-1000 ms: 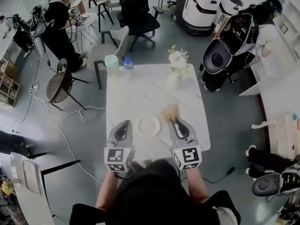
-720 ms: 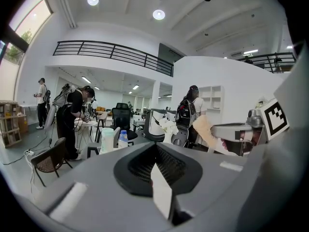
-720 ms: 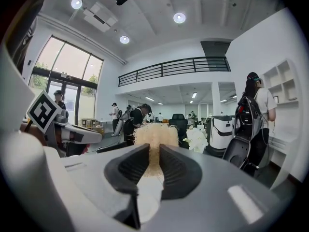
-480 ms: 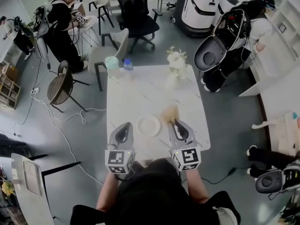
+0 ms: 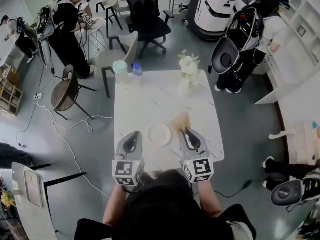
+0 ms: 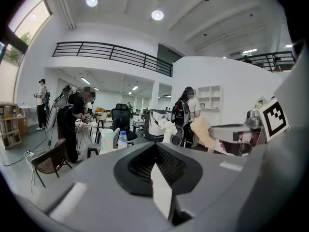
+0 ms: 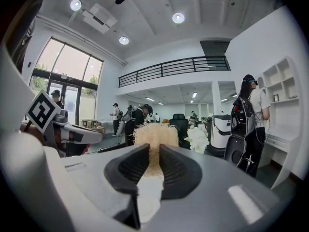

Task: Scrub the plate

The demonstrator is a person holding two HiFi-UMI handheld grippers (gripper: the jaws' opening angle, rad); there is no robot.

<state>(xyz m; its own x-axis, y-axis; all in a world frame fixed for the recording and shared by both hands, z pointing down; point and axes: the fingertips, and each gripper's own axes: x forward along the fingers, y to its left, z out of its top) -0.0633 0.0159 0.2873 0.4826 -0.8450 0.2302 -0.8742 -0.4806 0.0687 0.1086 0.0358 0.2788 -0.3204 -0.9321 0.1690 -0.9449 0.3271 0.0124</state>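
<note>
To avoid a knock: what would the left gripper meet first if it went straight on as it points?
Only bare table lies just ahead of the left gripper; the plate sits to its right. First near its line, probably, is the bottle at the far edge.

At one white table [image 5: 150, 99] there are one plate [image 5: 158, 134], one tan scrubber [image 5: 181, 120], one bottle [image 5: 137, 71], one pale green cup [image 5: 120, 68] and one vase of white flowers [image 5: 189, 69]. There are two grippers, the left gripper [image 5: 133, 136] and the right gripper [image 5: 186, 132]. Three people [image 5: 67, 19] stand elsewhere in the room.
</note>
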